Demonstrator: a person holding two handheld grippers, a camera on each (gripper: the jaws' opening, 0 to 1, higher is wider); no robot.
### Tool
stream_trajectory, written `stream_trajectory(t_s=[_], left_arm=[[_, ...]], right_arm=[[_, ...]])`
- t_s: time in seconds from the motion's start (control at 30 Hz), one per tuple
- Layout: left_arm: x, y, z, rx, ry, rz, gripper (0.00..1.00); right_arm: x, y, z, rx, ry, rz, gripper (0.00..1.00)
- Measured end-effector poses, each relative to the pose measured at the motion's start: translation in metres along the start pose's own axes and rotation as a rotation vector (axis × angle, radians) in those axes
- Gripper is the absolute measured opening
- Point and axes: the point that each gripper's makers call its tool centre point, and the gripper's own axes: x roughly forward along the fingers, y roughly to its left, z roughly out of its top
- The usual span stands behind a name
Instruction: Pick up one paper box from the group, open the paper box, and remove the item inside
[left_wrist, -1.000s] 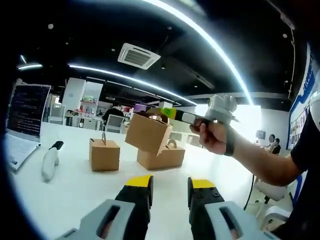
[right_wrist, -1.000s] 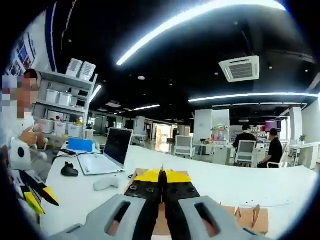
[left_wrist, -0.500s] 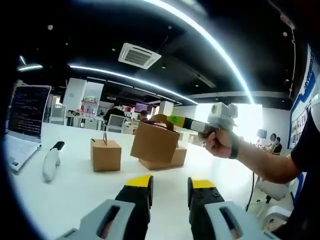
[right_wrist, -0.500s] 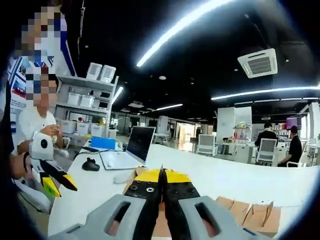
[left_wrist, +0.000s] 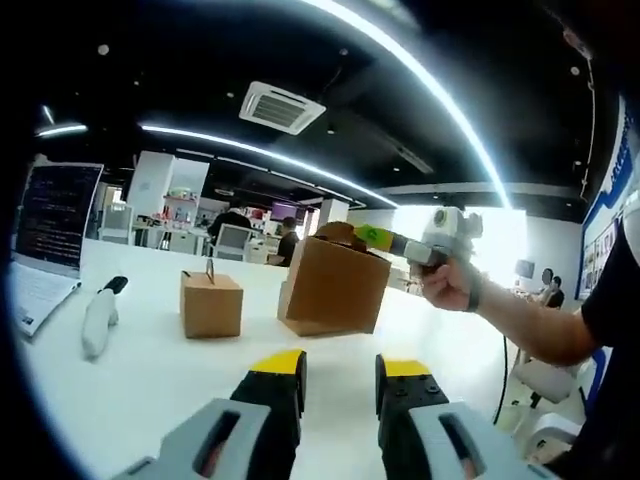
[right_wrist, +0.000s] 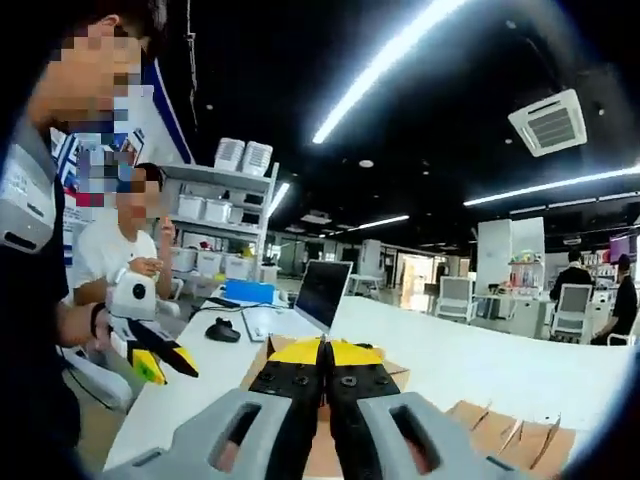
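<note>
The right claw (left_wrist: 362, 235) is clamping one paper box (left_wrist: 333, 286) by its top, holding it above the tabletop (left_wrist: 150, 370), clear of the other boxes (left_wrist: 210, 305). The left claw (left_wrist: 340, 366) is waiting with jaws apart; opening the lid looks next, probably needing it.

I see a long white table (left_wrist: 150, 370); on it stands a small brown paper box (left_wrist: 211, 304) with a thin handle; nearer the left edge lie a white handheld device (left_wrist: 98, 322) and an open laptop (left_wrist: 40, 250); another box (right_wrist: 510, 445) rests flat on the tabletop.
</note>
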Motion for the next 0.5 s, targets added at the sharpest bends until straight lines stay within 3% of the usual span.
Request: stream_trajectory(t_s=[0.1, 0.2, 0.5], left_arm=[[0.001, -0.002, 0.003, -0.005, -0.002, -0.004, 0.30], [0.004, -0.004, 0.007, 0.003, -0.006, -0.005, 0.30], [0.014, -0.013, 0.002, 0.000, 0.011, -0.027, 0.30]], right_arm=[[-0.004, -0.005, -0.011, 0.022, 0.025, 0.003, 0.02], [-0.010, 0.000, -0.016, 0.009, 0.015, 0.066, 0.02], [-0.028, 0.002, -0.030, 0.003, 0.017, 0.154, 0.02]])
